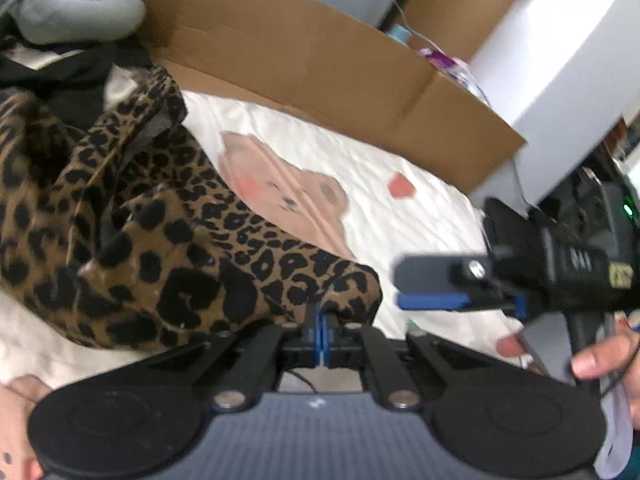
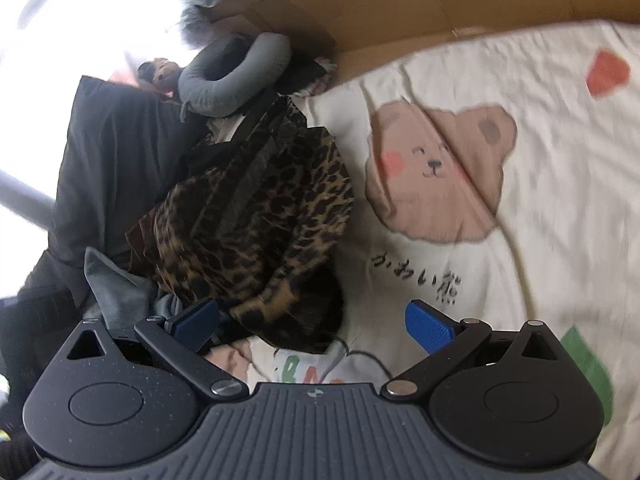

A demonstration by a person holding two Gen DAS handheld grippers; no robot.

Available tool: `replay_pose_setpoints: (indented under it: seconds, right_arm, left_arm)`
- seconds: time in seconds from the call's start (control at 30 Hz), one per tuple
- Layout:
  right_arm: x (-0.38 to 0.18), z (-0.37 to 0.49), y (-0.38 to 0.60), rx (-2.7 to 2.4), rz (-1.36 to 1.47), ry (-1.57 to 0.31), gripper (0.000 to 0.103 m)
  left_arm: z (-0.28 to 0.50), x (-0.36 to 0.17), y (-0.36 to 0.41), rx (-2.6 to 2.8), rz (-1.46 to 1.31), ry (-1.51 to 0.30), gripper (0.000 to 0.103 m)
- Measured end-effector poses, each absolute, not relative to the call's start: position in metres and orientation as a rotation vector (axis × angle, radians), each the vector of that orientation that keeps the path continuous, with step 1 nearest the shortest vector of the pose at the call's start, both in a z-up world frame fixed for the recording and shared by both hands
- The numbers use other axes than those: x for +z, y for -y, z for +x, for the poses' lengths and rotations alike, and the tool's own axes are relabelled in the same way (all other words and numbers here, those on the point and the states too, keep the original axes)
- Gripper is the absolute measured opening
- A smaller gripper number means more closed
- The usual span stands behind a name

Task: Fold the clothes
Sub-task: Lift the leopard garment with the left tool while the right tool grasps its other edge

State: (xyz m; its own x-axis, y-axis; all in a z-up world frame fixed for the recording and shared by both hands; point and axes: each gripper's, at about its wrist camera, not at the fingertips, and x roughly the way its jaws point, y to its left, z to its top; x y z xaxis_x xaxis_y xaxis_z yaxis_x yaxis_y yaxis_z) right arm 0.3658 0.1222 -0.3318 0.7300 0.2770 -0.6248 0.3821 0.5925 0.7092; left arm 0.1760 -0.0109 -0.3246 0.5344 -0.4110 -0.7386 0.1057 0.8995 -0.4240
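Leopard-print garment [image 1: 160, 240] heaped on the bear-print bedspread [image 1: 400, 216] beside a cardboard box [image 1: 320, 60], its hem pinched in the left gripper [image 1: 321, 320] fingers, right gripper [image 2: 316, 324] fingers spread wide and empty, tilted downward just over it.

Garment [image 1: 168, 240]: tan w/ black leopard spots. Blanket [image 2: 500, 280]: cream w/ pink bear print. Box [image 1: 320, 60]: brown. Pillow [image 2: 236, 76]: grey.

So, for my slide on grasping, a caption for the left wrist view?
Left tool shut on the leopard-print garment's edge over a bear-print blanket.
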Motion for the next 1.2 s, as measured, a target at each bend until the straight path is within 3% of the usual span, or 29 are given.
replay_pose_setpoints:
  seconds: [0.13,0.2,0.33,0.43,0.5,0.53,0.57,0.67,0.8,1.2]
  right_arm:
    - [-0.345,0.363,-0.12,-0.085,1.009,-0.805,0.096]
    - [-0.355,0.363,-0.119,-0.1,1.025,-0.838,0.082]
    - [-0.375,0.359,-0.123,-0.106,1.078,-0.89,0.073]
    - [-0.391,0.353,-0.132,-0.097,1.13,-0.928,0.058]
    - [-0.401,0.355,-0.139,-0.103,1.154,-0.97,0.031]
    - [-0.404,0.358,-0.141,-0.111,1.159,-0.99,0.03]
    - [-0.405,0.362,-0.143,-0.119,1.155,-1.002,0.03]
    - [-0.402,0.374,-0.146,-0.125,1.105,-0.983,0.032]
    - [-0.405,0.385,-0.148,-0.107,1.08,-0.972,0.05]
    - [-0.41,0.38,-0.14,-0.122,1.003,-0.947,0.05]
  left_arm:
    - [0.171,-0.334,0.024,-0.376,-0.353,-1.008,0.001]
    - [0.168,-0.339,0.027,-0.386,-0.354,-1.032,0.001]
    - [0.163,-0.349,0.02,-0.391,-0.38,-1.086,0.002]
    - [0.167,-0.354,0.014,-0.412,-0.366,-1.163,0.016]
    - [0.166,-0.35,0.002,-0.414,-0.377,-1.177,0.038]
    - [0.164,-0.346,-0.005,-0.405,-0.373,-1.17,0.057]
    - [0.164,-0.342,-0.01,-0.391,-0.361,-1.164,0.064]
    - [0.167,-0.332,-0.024,-0.344,-0.322,-1.15,0.065]
    - [0.179,-0.331,-0.037,-0.215,-0.298,-1.125,0.067]
    - [0.213,-0.351,-0.063,0.011,-0.326,-1.08,0.075]
